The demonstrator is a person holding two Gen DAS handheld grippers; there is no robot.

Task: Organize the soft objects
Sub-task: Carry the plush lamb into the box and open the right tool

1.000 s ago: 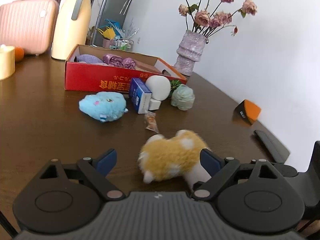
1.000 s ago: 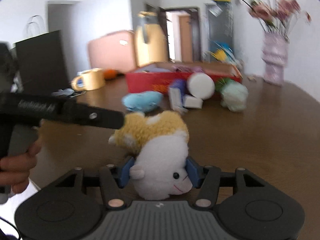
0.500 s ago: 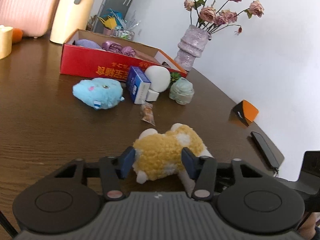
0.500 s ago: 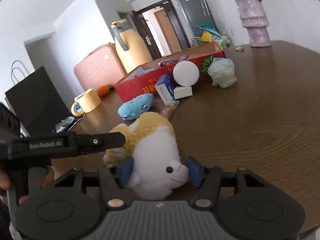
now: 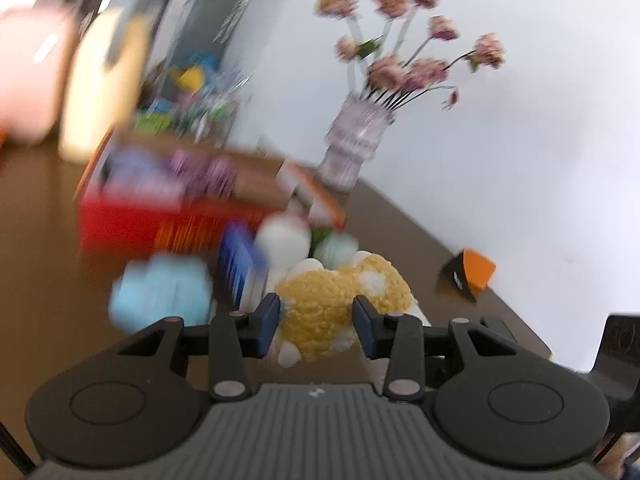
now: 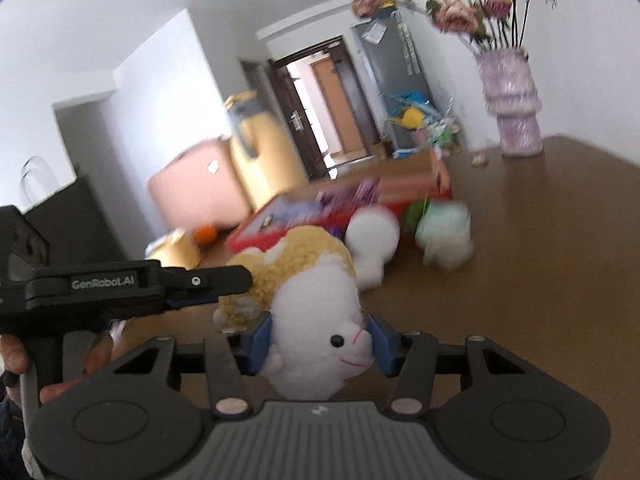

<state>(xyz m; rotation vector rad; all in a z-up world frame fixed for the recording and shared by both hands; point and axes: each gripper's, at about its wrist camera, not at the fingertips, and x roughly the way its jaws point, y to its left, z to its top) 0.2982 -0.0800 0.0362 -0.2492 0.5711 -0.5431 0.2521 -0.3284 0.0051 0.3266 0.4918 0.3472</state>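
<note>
Now the left gripper is closing its blue pads on the yellow back of the plush sheep, and the right gripper is closing on its white head, above the brown table. Behind stands the red box.

I see a dark brown wooden table. On it rest a red cardboard box, a blue plush, a white ball, a pale green plush, a lilac vase and an orange-and-black block.
</note>
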